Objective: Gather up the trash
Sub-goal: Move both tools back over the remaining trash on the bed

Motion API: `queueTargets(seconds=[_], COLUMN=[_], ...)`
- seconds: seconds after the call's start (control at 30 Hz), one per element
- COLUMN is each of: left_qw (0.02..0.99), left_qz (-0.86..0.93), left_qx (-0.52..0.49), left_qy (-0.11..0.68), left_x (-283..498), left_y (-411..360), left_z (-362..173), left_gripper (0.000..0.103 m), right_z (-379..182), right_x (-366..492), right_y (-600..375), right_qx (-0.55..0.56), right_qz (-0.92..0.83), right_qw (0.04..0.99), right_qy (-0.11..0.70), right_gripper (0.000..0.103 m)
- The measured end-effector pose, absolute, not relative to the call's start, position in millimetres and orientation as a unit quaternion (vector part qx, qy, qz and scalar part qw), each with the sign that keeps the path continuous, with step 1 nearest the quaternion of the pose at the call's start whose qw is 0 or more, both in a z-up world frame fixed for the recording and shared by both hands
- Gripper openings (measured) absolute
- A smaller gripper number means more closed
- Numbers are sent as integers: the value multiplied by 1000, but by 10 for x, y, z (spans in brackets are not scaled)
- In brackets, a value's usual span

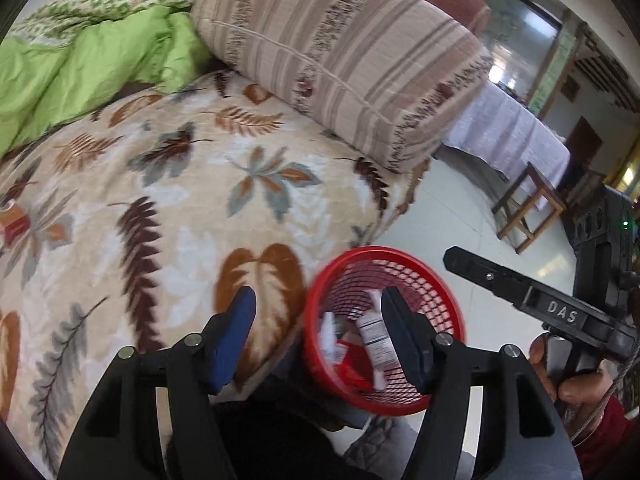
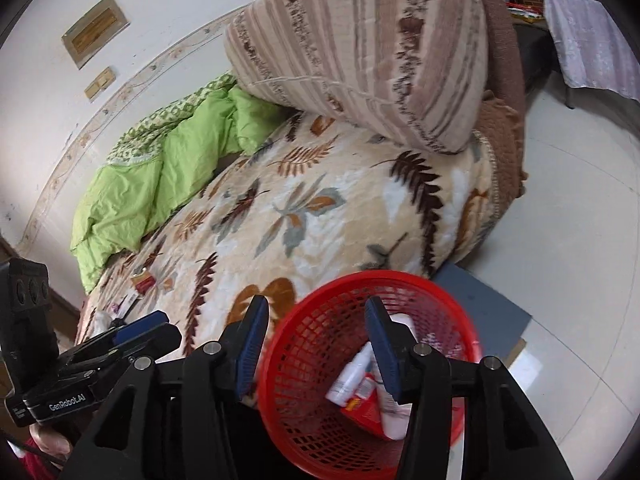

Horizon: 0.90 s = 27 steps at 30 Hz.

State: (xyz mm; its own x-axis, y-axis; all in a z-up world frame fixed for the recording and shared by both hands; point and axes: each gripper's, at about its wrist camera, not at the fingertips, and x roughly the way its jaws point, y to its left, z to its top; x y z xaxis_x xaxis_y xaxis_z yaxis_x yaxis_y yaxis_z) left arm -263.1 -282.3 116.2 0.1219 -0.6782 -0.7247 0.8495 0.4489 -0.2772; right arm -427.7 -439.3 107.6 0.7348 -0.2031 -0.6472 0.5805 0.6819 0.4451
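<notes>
A red mesh basket stands on the floor against the bed's near edge. It holds a white bottle, a red packet and other white pieces. My left gripper is open and empty above the bed edge and the basket's left rim. My right gripper is open and empty over the basket's left half. Small trash lies on the bed at far left: a red wrapper and pale scraps.
The bed carries a leaf-print blanket, a green quilt and a striped folded cushion. A wooden stool and a cloth-covered table stand on the tiled floor. A grey mat lies behind the basket.
</notes>
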Motion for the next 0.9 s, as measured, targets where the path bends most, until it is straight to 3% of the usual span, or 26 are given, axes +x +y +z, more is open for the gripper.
queueTargets(seconds=[0.9], left_qw=[879], left_qz=[-237], left_qx=[-37], left_qy=[412], left_x=[-1076], left_y=[-37], left_z=[1095], left_gripper=[64], right_z=[900], right_x=[-1801], right_y=[-2420], right_qx=[204], right_qz=[55], right_qw=[887], right_qy=[410], right_gripper=[53])
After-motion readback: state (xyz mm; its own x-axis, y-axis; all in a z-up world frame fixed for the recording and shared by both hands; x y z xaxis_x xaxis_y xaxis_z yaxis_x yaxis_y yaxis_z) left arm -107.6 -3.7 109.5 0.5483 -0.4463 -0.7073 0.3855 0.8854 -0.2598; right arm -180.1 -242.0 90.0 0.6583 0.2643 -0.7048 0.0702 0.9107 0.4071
